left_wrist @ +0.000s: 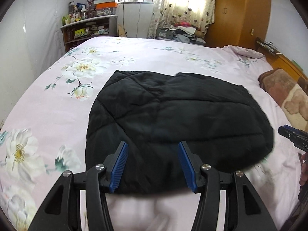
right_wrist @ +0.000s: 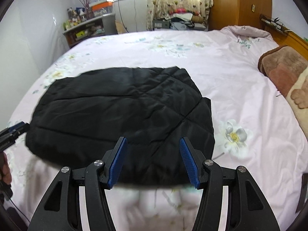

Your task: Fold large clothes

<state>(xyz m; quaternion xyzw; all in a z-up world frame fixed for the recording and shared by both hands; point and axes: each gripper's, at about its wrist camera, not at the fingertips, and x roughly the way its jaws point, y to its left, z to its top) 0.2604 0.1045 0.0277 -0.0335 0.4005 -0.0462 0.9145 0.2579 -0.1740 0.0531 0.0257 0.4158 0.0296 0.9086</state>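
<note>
A black quilted jacket (left_wrist: 173, 111) lies folded into a flat, rounded block in the middle of the pink floral bed. My left gripper (left_wrist: 153, 144) hovers over its near left part, blue pads wide apart, nothing between them. My right gripper (right_wrist: 153, 139) hovers over the near right part of the jacket (right_wrist: 123, 111), also open and empty. Each gripper shows in the other's view: the right gripper (left_wrist: 288, 134) past the jacket's right edge, the left gripper (right_wrist: 13, 130) at its left edge. The near hem is blurred.
The bedsheet (left_wrist: 48, 115) spreads wide around the jacket. A brown and beige blanket (right_wrist: 284, 73) lies at the right by the wooden headboard. A cluttered shelf (left_wrist: 88, 28), a clothes pile (left_wrist: 182, 30) and a wardrobe (left_wrist: 240, 13) stand beyond the far edge.
</note>
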